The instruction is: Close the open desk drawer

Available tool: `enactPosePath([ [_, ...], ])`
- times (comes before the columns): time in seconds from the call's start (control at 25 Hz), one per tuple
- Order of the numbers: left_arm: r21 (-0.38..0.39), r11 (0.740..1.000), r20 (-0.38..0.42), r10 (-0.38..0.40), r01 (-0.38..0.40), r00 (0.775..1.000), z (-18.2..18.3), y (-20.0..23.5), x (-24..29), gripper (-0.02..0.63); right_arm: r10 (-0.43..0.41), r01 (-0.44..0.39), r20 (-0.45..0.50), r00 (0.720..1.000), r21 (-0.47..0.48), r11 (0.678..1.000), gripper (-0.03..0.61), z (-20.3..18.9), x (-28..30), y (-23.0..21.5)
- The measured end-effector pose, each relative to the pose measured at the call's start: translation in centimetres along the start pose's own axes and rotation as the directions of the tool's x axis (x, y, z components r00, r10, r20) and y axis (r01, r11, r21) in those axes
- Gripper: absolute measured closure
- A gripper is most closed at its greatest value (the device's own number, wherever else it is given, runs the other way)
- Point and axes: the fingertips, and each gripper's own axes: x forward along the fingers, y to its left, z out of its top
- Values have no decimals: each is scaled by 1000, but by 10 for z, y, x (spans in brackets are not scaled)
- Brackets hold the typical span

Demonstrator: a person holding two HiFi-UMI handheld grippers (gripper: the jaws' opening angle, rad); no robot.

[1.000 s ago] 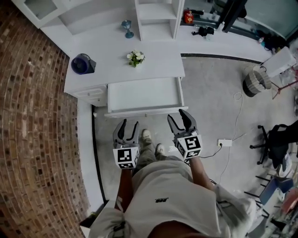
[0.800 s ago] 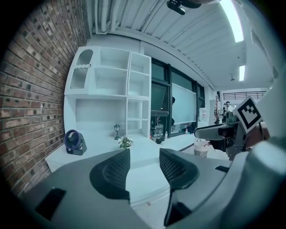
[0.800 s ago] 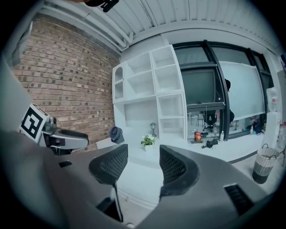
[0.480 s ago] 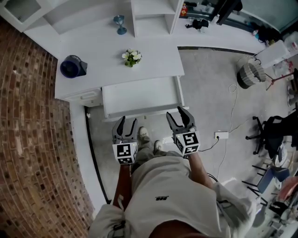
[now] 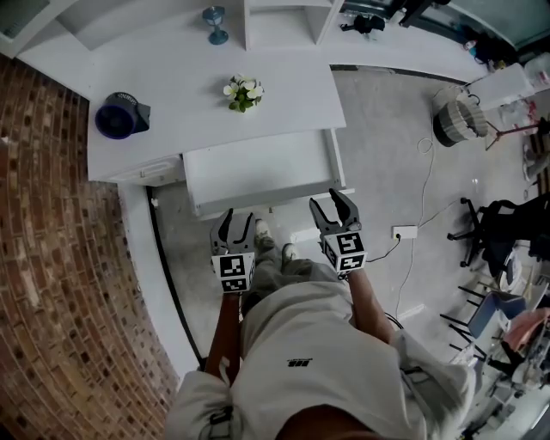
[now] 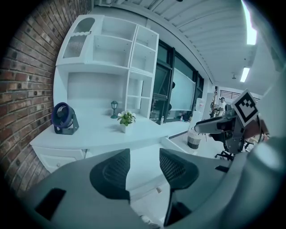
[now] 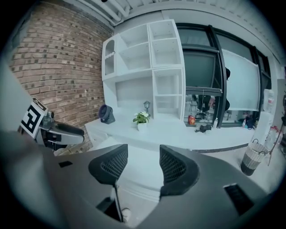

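Note:
The white desk (image 5: pixel 284 107) has its wide drawer (image 5: pixel 258 170) pulled out toward me, and it looks empty. The drawer's front panel (image 5: pixel 266 203) lies just ahead of both grippers. My left gripper (image 5: pixel 236 225) is open and holds nothing, a short way below the panel's left half. Also open and holding nothing, my right gripper (image 5: pixel 333 206) has its tips at the panel's right end. In the left gripper view the drawer (image 6: pixel 143 167) shows between the jaws of the left gripper (image 6: pixel 144 156). The right gripper view has the drawer (image 7: pixel 143 176) between the jaws of the right gripper (image 7: pixel 143 154).
On the desk stand a blue fan (image 5: pixel 120 116), a small flower pot (image 5: pixel 243 92) and a little lamp (image 5: pixel 215 21). A brick wall (image 5: pixel 51 258) runs along the left. My feet (image 5: pixel 271 245) are under the drawer. A basket (image 5: pixel 460 125), a power strip (image 5: pixel 404 232) and a chair (image 5: pixel 507 232) are on the right.
Both grippers have come closer to the drawer front, the right one up to its right end. The drawer stays pulled out.

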Motion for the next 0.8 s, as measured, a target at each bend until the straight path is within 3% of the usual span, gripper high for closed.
enactPosePath([
  [0.36, 5, 999, -77, -34, 35, 996, -34, 13, 21, 393, -43, 39, -77, 996, -56, 998, 353, -43, 35, -7],
  [0.8, 31, 998, -147, -41, 46, 988, -68, 13, 41, 380, -16, 4, -160, 987, -77, 997, 348, -82, 47, 7],
])
